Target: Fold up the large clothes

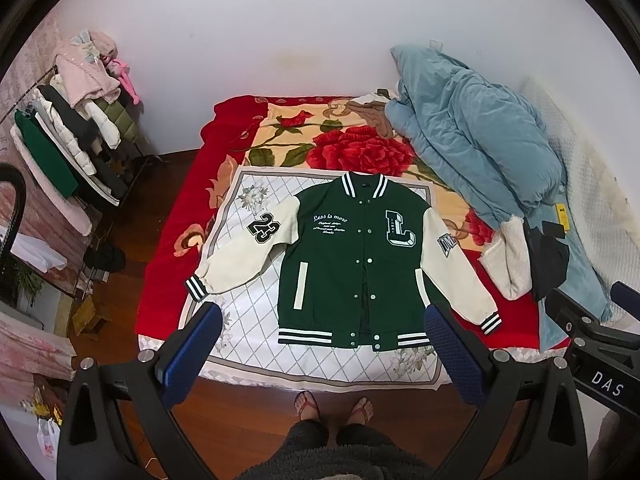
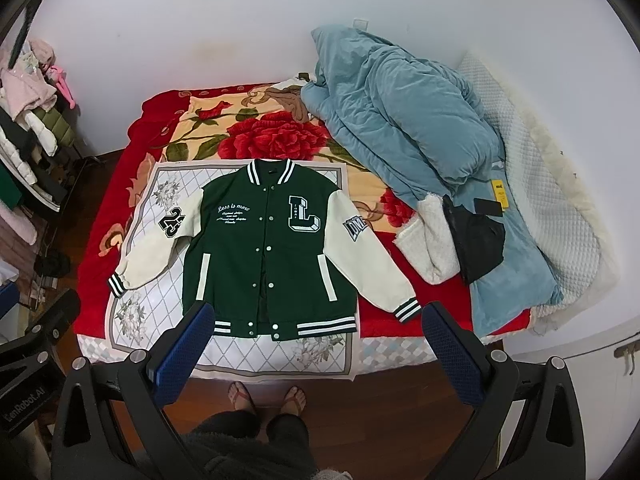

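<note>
Blue textured pads line both fingers of the left hand-held gripper, which hangs spread wide with nothing between its fingers, above the near edge of the bed. Its twin, the right hand-held gripper, is likewise spread wide and grips nothing, held high over the same edge; its black body also shows at the right margin of the left wrist view. Beyond and below both lies the green varsity jacket, flat and face up, snaps closed, collar toward the far wall and striped hem nearest the person. Its cream sleeves angle outward and down to either side. The jacket rests on a white diamond-patterned cloth spread over a red rose blanket. To the right, a blue quilt is bunched against the wall, with a black garment on it. Far left stands a loaded clothes rack. Sandalled feet stand on the wooden floor.
</note>
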Motion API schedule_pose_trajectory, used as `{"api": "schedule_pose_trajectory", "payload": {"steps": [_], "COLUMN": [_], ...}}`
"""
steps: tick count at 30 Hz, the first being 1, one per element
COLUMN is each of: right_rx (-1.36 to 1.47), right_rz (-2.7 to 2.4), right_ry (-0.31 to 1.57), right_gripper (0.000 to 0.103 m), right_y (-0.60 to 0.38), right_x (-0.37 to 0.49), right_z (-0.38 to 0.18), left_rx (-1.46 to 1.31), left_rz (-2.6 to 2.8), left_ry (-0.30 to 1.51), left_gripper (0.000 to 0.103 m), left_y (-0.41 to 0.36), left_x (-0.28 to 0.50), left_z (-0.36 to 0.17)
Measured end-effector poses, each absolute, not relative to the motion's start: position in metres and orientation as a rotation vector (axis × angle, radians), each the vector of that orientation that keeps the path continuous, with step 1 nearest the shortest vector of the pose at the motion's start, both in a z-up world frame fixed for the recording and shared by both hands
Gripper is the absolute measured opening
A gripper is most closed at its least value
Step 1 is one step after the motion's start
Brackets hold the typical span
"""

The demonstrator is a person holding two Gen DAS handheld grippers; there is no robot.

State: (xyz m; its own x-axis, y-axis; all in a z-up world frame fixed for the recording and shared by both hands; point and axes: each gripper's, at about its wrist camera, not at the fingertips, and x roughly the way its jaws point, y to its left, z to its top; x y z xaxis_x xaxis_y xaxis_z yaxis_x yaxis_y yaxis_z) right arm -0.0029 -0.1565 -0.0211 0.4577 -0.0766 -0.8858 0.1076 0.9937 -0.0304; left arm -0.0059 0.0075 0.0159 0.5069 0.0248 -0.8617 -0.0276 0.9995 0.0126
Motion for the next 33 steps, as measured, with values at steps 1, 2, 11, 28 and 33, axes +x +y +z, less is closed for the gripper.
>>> {"api": "schedule_pose_trajectory", "payload": {"steps": [1,2,11,28,33], "right_rx": [0.03,0.029,0.033,0.03,0.03], "right_rz": [-0.114,-0.114,-0.114,-0.113,-0.116], "right_ry": [1.09,1.09,1.088,1.088,1.087], "right_gripper": [0.103,0.103,0.103,0.103,0.103], "right_y": [-0.1567,-0.1573,-0.158,-0.157,-0.1564], "right_x": [-0.003,-0.0032,-0.0052,-0.0058,-0.0061], "right_z": [-0.021,-0.0207,-0.021,-0.0193,-0.0198], "left_rx": [-0.003,-0.001,0.005,0.004,0.003], "left_rz": [0.03,0.029,0.027,0.026,0.025], "left_ry": [1.04,1.041,1.033,1.037,1.039], "left_gripper": [0.103,0.103,0.103,0.103,0.103], "left_y": [0.0078,0.0081,-0.0004,-0.0009,-0.0007], "left_x": [-0.0058,-0.0056,-0.0138,-0.0121,-0.0116], "left_z": [0.017,0.0182,0.0101,0.0114,0.0117]}}
